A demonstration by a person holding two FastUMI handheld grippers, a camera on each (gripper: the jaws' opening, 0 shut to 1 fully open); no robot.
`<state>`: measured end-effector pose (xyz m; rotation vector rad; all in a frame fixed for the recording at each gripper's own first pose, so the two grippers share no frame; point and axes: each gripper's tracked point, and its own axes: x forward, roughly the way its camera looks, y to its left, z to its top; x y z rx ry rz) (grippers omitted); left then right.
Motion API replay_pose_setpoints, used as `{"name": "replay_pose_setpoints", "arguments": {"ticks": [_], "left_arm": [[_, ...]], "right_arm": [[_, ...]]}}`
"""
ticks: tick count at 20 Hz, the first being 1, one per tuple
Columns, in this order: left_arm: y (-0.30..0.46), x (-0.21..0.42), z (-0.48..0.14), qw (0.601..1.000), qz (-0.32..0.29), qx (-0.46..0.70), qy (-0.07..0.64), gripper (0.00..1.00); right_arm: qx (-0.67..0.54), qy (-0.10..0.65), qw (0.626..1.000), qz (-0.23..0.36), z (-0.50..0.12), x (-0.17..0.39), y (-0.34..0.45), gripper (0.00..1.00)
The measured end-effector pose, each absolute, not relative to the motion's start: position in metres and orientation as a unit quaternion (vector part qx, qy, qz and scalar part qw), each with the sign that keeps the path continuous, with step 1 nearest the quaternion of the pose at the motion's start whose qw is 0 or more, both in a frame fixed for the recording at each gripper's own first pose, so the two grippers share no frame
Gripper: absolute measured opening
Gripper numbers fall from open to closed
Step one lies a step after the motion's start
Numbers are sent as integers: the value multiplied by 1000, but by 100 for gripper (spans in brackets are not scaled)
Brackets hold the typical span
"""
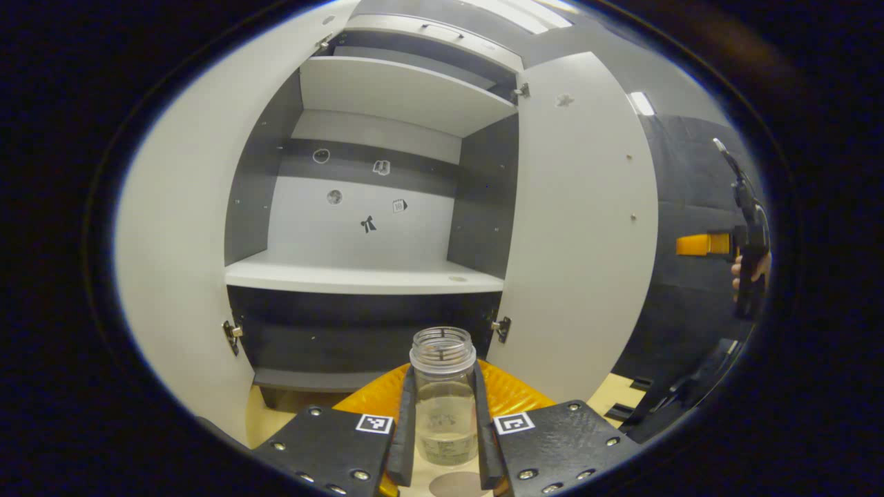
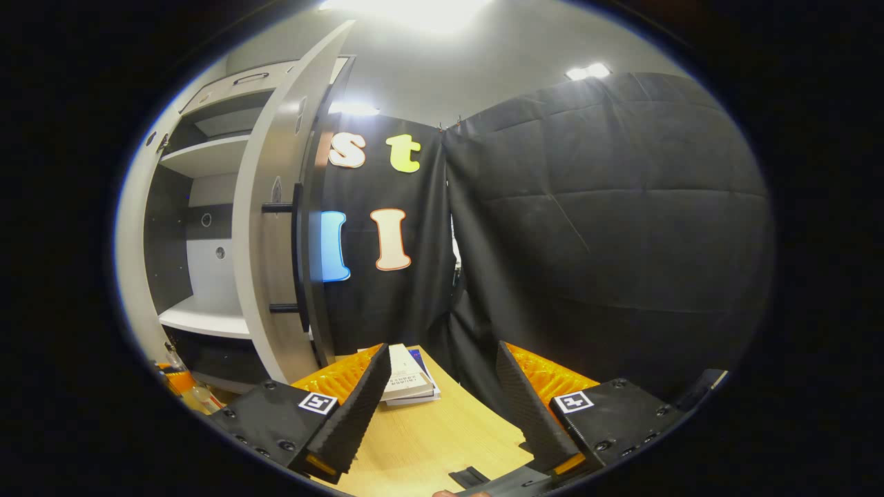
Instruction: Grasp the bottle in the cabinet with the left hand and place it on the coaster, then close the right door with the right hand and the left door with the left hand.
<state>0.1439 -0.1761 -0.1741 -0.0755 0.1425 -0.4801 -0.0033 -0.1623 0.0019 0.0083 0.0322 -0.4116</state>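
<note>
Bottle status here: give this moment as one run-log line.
left gripper: shut on bottle | right gripper: open | cabinet doors: open | coaster: below bottle

Lighting's pretty uneven. In the right gripper view a ceiling light (image 2: 414,10) blows out to pure white at top center, with a smaller lamp (image 2: 587,71) glaring at upper right, while the black cloth (image 2: 608,228) soaks up light and stays dim. The left gripper view looks evenly lit and sharp; the cabinet (image 1: 373,228) shelves cast soft shadows. Fisheye bends straight edges hard near the rims.
</note>
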Motion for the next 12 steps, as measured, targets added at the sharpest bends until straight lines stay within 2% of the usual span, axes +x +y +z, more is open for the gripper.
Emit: {"name": "replay_pose_setpoints", "arguments": {"ticks": [3, 4, 5, 12], "left_arm": [[-189, 133, -206, 964, -251, -31, 84, 39], [-196, 128, -218, 962, -256, -32, 88, 39], [-199, 125, -226, 962, -258, -30, 89, 39], [-215, 108, -297, 955, -270, -4, 125, 40]], "right_arm": [[9, 28, 977, -211, -4, -13, -161, 98], [10, 32, 976, -213, -7, -17, -160, 94], [12, 35, 976, -215, -9, -20, -159, 98], [12, 46, 972, -231, -14, -36, -157, 98]]}}
